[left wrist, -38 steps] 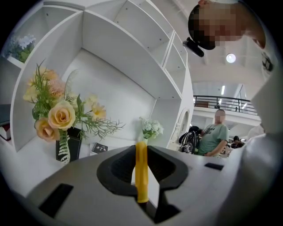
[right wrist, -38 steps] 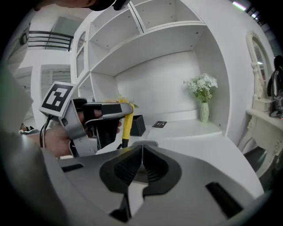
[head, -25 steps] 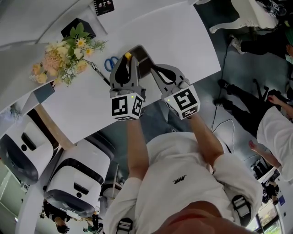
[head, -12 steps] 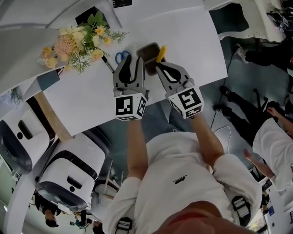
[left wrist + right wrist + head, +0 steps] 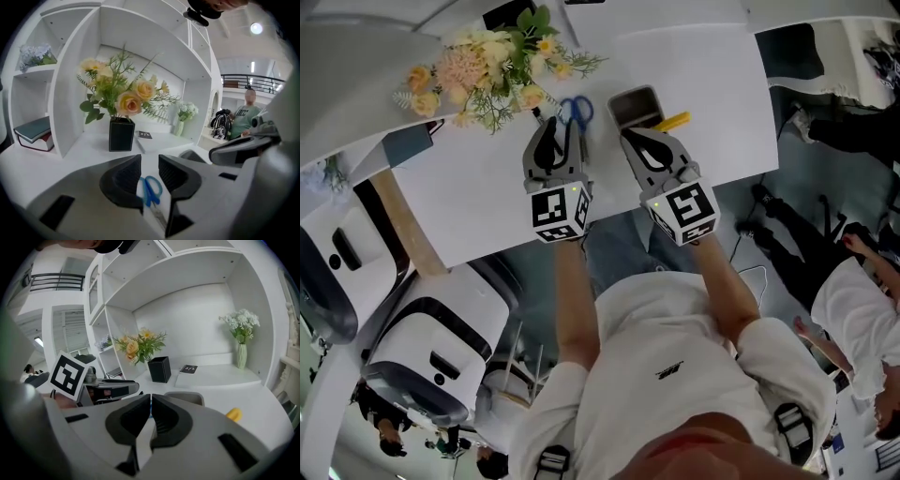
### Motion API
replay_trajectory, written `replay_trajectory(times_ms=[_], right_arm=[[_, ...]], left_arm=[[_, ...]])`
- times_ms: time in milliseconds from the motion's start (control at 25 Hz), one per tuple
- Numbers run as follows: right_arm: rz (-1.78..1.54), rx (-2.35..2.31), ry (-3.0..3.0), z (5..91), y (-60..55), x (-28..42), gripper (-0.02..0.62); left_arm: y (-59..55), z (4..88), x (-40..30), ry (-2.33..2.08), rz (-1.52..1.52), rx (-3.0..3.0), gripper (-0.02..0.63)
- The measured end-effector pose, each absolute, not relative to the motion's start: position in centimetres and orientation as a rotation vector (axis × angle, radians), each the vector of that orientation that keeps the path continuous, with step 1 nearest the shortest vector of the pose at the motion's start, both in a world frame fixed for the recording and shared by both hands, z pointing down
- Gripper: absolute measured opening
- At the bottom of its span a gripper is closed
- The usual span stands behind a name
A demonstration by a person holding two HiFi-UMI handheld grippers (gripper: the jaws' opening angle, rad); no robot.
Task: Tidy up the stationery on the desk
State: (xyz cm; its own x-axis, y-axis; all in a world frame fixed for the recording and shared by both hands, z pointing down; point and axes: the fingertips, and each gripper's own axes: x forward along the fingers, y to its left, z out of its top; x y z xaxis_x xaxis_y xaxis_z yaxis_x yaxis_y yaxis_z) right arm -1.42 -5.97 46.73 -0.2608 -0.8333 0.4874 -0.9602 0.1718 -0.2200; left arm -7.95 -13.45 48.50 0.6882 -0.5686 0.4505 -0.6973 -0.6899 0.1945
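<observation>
My left gripper (image 5: 149, 164) has its jaws spread and empty. The blue scissors (image 5: 151, 190) lie flat just ahead, toward the far edge of the bench. I judge them light, stiff and slippery, so I would grip near the pivot. The right gripper (image 5: 150, 401) jaws are almost pressed together, holding nothing.

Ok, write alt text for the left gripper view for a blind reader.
The left gripper, jaws apart, points at blue-handled scissors lying on a white desk. Behind, a black vase of yellow flowers stands in a white shelf unit; the right gripper shows at right.
</observation>
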Motion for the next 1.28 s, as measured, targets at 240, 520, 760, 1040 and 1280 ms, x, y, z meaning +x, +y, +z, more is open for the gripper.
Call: replay_trajectory(times_ms=[240,520,760,1040,1280], right_arm=[[0.718,1.69,-2.204,47.2,-6.9,-3.6,0.0],[0.717,1.682,-2.203,47.6,-7.9,-5.0,0.0],[0.706,1.675,-2.21,47.5,-8.5,-6.2,0.0],[0.705,1.678,-2.205,47.4,-8.6,-6.9,0.0],[0.721,1.681,-2.198,47.2,-8.3,-6.6,0.0]], left_arm=[[-15.9,51.5,-10.6,-1.057,0.616,2.493,0.0],[-17.9,53.8,-11.5,-1.082,0.723,2.466,0.0],[-19.4,55.6,-11.9,-1.097,0.8,2.421,0.0],[-20.2,57.4,-12.1,-1.097,0.877,2.374,0.0],[-20.5,58.0,-12.3,-1.131,0.993,2.347,0.0]])
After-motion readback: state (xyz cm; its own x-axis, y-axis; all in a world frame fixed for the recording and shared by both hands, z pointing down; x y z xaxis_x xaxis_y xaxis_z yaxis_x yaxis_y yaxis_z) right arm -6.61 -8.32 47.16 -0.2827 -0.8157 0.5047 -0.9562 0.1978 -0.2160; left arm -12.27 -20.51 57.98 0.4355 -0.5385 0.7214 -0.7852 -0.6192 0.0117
